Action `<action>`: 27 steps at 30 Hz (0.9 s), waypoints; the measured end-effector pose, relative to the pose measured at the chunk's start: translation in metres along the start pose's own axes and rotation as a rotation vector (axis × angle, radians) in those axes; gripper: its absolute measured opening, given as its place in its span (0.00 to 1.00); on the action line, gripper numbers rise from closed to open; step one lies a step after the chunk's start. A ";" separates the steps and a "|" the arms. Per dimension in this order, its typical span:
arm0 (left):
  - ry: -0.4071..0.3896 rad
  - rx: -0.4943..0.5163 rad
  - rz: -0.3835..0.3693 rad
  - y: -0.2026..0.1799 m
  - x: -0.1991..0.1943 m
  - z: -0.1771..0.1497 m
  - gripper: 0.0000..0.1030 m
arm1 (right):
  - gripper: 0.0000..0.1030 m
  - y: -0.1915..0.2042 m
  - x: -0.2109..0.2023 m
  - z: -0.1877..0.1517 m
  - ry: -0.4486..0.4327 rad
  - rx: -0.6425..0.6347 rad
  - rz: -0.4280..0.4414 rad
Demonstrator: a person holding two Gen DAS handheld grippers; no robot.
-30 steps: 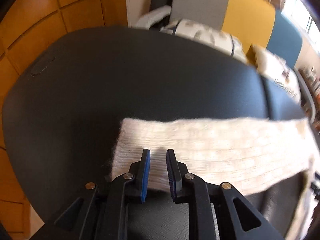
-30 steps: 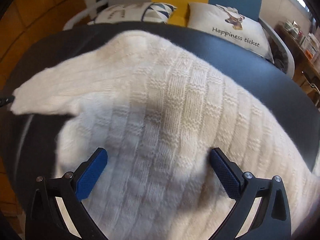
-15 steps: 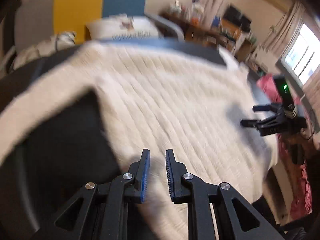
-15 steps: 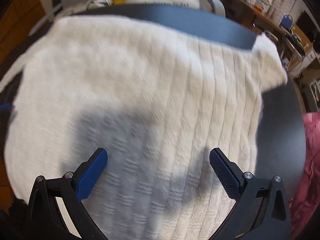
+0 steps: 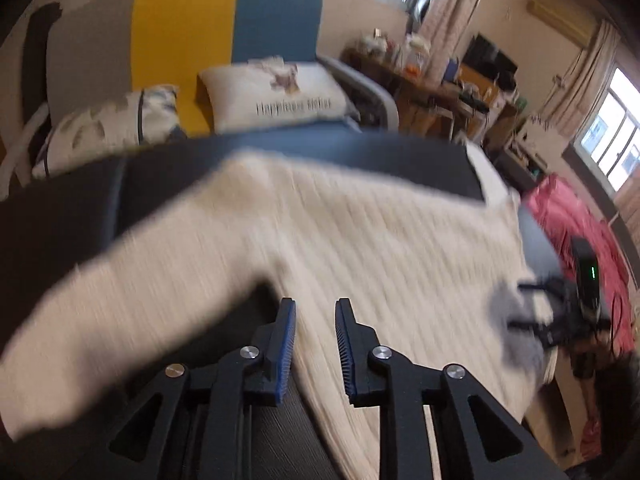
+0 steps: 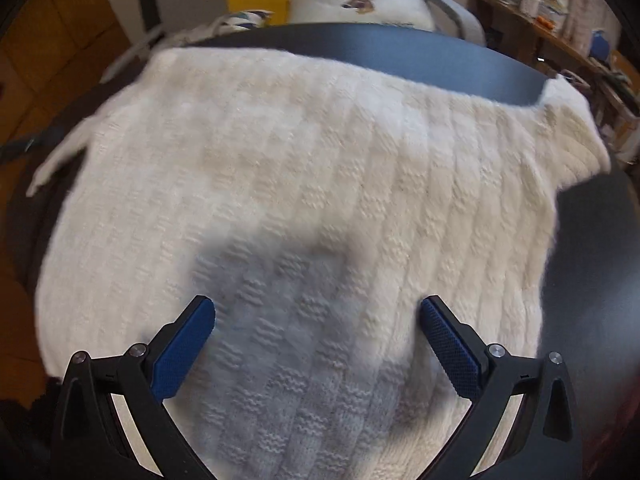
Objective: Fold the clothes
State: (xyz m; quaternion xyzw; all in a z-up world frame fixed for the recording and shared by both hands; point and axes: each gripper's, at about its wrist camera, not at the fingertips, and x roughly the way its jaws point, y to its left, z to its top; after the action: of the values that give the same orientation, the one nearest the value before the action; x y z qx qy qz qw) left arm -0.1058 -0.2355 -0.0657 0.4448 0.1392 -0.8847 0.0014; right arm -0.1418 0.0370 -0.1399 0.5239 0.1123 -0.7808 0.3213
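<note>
A cream knitted sweater [image 6: 320, 168] lies spread flat on a round black table [image 6: 592, 248]. In the left wrist view the sweater [image 5: 380, 248] fills the middle, with one sleeve [image 5: 120, 304] stretching to the left. My left gripper [image 5: 315, 312] hovers over the sweater's near edge by the sleeve joint, its jaws a narrow gap apart and empty. My right gripper [image 6: 318, 312] is wide open and empty above the sweater's body. It also shows at the right of the left wrist view [image 5: 560, 312].
A sofa [image 5: 224, 40] in grey, yellow and blue with two cushions [image 5: 276, 96] stands behind the table. A cluttered wooden desk [image 5: 440, 80] is at the back right. A pink cloth [image 5: 572, 220] lies to the right.
The left gripper has swung from the sleeve end round to face the sweater's body and sofa. The right gripper has shifted right over the sweater. Both stay unchanged in opening.
</note>
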 end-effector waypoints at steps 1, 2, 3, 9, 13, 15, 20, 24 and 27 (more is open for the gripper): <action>-0.010 0.000 -0.011 0.009 0.003 0.021 0.24 | 1.00 -0.003 -0.005 0.009 -0.014 -0.005 0.058; -0.003 -0.002 -0.026 0.021 0.007 0.040 0.26 | 1.00 -0.006 -0.009 0.019 -0.018 -0.011 0.118; 0.022 -0.017 -0.041 0.037 0.020 0.062 0.26 | 1.00 -0.009 -0.012 0.029 -0.023 -0.017 0.175; 0.200 -0.145 -0.179 0.112 0.093 0.134 0.29 | 1.00 -0.047 -0.011 0.093 0.043 -0.074 0.354; 0.313 -0.199 -0.290 0.137 0.137 0.148 0.30 | 1.00 -0.088 0.000 0.138 0.120 -0.062 0.427; 0.355 -0.214 -0.338 0.142 0.150 0.148 0.30 | 1.00 -0.109 0.011 0.158 0.154 -0.024 0.444; 0.432 -0.224 -0.415 0.147 0.171 0.143 0.30 | 1.00 -0.137 0.048 0.183 0.273 0.014 0.469; 0.494 -0.206 -0.438 0.145 0.184 0.136 0.30 | 1.00 -0.138 0.085 0.186 0.406 -0.015 0.482; 0.502 -0.207 -0.483 0.141 0.185 0.135 0.32 | 1.00 -0.129 0.098 0.189 0.473 -0.069 0.489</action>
State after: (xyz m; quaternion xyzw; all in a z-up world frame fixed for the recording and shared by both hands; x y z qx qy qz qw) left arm -0.3062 -0.3817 -0.1696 0.6001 0.3253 -0.7038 -0.1968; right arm -0.3865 0.0024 -0.1673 0.6909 0.0813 -0.5333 0.4814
